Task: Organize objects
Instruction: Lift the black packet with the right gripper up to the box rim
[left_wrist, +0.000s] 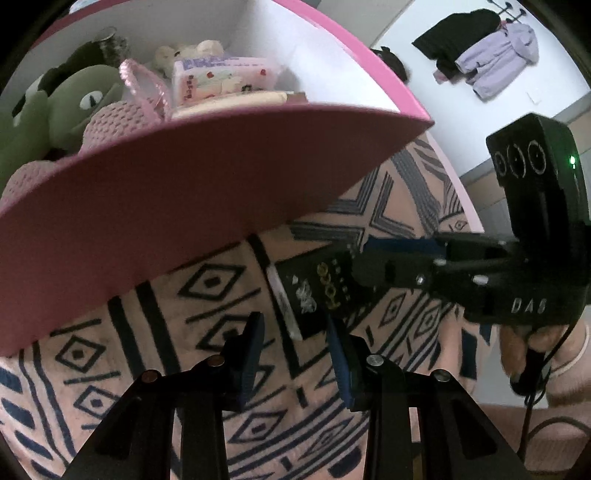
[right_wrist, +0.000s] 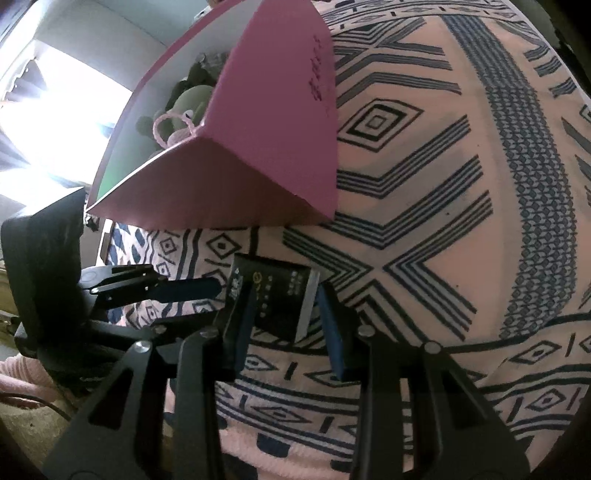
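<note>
Matt pink cardboard box (left_wrist: 166, 177), woven patterned cloth (right_wrist: 424, 221) (soft-looking), glossy black packet (right_wrist: 277, 295), plush toy (left_wrist: 55, 110)

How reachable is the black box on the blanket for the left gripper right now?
Probably reachable: the black box lies just ahead of the left gripper, with nothing between. The right gripper seems to grip it, though, so space is tight.

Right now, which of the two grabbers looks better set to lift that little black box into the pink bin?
Probably the right gripper: its jaws straddle the small black box on the patterned blanket. The left gripper sits just short of it, beside the pink bin.
</note>
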